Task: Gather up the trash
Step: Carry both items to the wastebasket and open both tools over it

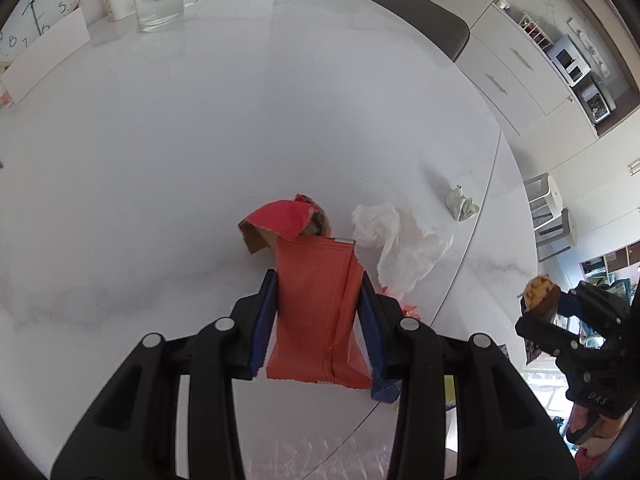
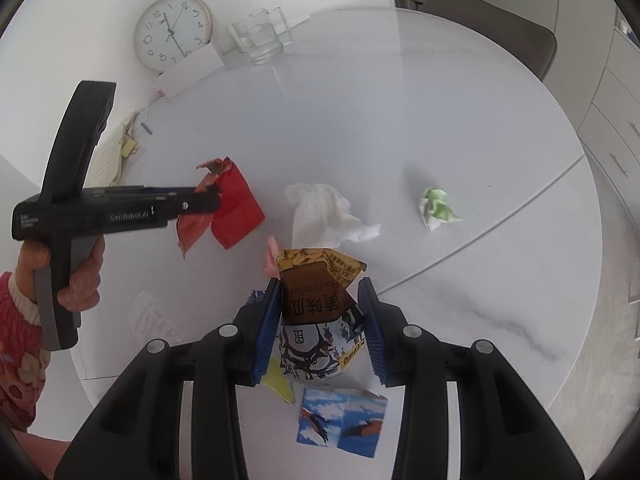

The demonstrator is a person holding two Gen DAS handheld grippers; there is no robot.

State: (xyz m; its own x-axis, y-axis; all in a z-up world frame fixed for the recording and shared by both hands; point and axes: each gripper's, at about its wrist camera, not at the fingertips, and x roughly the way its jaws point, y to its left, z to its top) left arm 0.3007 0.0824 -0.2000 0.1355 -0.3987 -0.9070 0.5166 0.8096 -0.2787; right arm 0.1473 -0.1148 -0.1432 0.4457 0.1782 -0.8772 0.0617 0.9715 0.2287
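Right wrist view, from the left: my left hand [image 2: 76,276] carries the left gripper [image 2: 208,200], whose jaws pinch a red snack wrapper [image 2: 230,208] by its upper end, so the rest hangs free over the middle of the round white table [image 2: 360,120]. I judge I hold it clear of the top so it won't drag the other litter along. Next comes a crumpled white tissue [image 2: 324,216] lying loose near the table's centre, untouched. Just below it my right gripper [image 2: 320,312] is clamped on a sunflower seed packet [image 2: 316,304], both blue pads pressed into its sides near the front edge of the table, with a blue picture carton [image 2: 340,424] lying flat beneath. Farthest right, a balled green-and-white wrapper [image 2: 438,208] sits alone toward the right edge, near the seam in the top; with the tissue, it looks left to gather
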